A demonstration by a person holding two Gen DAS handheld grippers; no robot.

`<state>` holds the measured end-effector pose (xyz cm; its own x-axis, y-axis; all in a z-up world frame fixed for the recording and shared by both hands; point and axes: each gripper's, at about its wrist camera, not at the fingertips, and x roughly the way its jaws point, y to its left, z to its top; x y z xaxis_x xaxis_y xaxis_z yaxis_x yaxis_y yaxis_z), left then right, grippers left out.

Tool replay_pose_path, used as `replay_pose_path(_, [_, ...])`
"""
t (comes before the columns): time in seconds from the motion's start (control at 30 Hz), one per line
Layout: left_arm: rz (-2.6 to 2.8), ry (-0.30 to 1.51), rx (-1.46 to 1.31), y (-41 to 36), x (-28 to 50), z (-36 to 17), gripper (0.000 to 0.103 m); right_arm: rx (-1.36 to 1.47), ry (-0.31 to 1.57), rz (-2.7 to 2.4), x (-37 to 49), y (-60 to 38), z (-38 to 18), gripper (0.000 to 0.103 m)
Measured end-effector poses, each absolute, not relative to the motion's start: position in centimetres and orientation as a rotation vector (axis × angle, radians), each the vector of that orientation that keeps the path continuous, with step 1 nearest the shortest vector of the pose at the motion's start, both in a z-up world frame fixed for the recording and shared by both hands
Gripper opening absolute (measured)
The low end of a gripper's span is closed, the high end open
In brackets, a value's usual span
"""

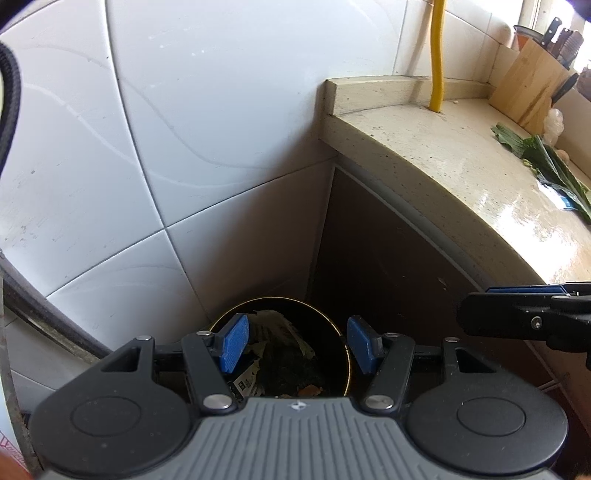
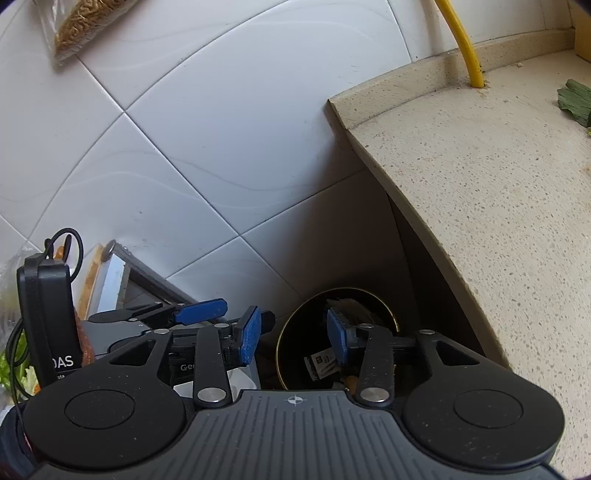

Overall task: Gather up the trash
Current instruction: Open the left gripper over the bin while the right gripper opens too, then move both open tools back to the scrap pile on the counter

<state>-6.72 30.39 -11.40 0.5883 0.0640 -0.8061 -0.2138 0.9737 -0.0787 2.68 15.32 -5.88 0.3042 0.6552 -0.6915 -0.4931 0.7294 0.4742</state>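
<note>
A round black bin with a gold rim (image 1: 280,298) stands on the floor in the corner between the tiled wall and the counter's cabinet. In it lie wilted leaves (image 1: 280,328) and a printed wrapper (image 1: 245,382). My left gripper (image 1: 299,343) hangs open over the bin, with nothing between its blue pads. To its right, the right gripper (image 1: 476,306) shows side on. In the right wrist view the right gripper (image 2: 293,339) is open and empty above the bin (image 2: 354,289), with the left gripper (image 2: 207,314) beside it. Green leaves (image 1: 546,162) lie on the counter.
The speckled stone counter (image 1: 461,166) juts out at the right, above a brown cabinet door. A yellow hose (image 1: 437,55) runs down into it, and a wooden knife block (image 1: 532,85) stands at its back. A bag of dry noodles (image 2: 81,22) hangs on the wall.
</note>
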Motion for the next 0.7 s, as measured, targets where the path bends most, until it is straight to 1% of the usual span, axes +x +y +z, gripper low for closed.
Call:
replay_pose_path(0.43, [0.183,0.932,-0.143,30.3,-6.4,-11.6,0.054,0.19,0.998,0.74,2.2,14.0,-5.5,0.053])
replay_pose_path(0.5, [0.19,0.925,-0.142,30.3,-6.4,-11.5,0.054,0.182,0.996,0.747,2.6,14.0,-5.2,0.057])
replay_pose_path(0.7, [0.207,0.933,-0.159,30.5,-6.1,-11.3,0.054,0.169,1.003,0.784,3.5,13.6,-5.1,0.059])
